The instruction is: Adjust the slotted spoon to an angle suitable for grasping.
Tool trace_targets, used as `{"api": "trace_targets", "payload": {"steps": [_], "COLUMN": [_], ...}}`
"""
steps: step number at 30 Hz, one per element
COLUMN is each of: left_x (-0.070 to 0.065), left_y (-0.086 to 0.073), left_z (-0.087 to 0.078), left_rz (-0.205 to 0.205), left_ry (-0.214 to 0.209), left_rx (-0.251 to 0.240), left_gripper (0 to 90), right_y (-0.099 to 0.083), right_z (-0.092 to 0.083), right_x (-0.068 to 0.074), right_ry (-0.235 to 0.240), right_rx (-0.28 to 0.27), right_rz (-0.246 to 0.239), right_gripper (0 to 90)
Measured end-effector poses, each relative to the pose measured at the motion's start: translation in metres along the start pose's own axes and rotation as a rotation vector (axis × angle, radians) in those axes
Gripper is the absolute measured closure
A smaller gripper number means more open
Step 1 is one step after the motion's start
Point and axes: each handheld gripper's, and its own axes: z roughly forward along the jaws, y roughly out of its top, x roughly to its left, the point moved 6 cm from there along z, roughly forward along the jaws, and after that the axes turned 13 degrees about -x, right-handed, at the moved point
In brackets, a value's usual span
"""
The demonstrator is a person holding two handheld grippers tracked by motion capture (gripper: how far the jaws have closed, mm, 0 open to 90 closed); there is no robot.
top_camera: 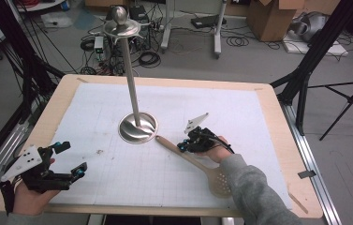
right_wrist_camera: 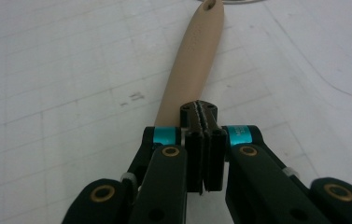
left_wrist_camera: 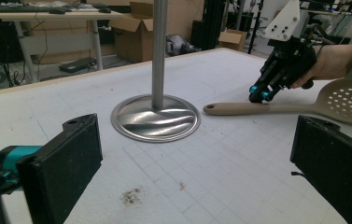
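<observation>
A tan slotted spoon (top_camera: 200,162) lies flat on the white mat, handle end toward the base of a steel stand (top_camera: 138,127). My right gripper (top_camera: 182,147) is tipped down over the middle of the handle, jaws shut against each other. In the right gripper view the closed tips (right_wrist_camera: 199,110) sit right above the handle (right_wrist_camera: 193,51), with nothing visibly between the pads. My left gripper (top_camera: 72,158) rests in a hand at the table's front left corner, open and holding nothing. In the left gripper view its wide jaws (left_wrist_camera: 197,140) frame the stand (left_wrist_camera: 155,119), the spoon (left_wrist_camera: 239,108) and the right gripper (left_wrist_camera: 259,96).
The stand's tall pole (top_camera: 130,70) rises from the mat's centre to a round knob with hooks. A white gridded mat (top_camera: 221,103) covers the wooden table (top_camera: 165,80). A small dark smudge (top_camera: 100,151) marks the mat. Cables, boxes and tripod legs surround the table on the floor.
</observation>
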Motion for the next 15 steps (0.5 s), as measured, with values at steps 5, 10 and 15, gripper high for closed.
{"api": "trace_targets", "payload": {"steps": [5, 10, 15], "left_x": [0.000, -0.001, -0.001], "left_y": [0.000, -0.001, 0.000], "left_z": [0.000, 0.000, -0.002], "left_rz": [0.002, 0.000, 0.001], "left_ry": [0.000, 0.001, 0.005], "left_rx": [0.004, 0.005, 0.002], "left_gripper": [2.5, 2.5, 2.5], "right_y": [0.003, 0.005, 0.006], "right_z": [0.004, 0.007, 0.008], "right_x": [0.008, 0.013, 0.014], "right_ry": [0.064, 0.104, 0.110], "right_rx": [-0.008, 0.003, 0.008], "right_rz": [-0.041, -0.069, -0.081], "right_gripper": [89.9, 89.9, 89.8]}}
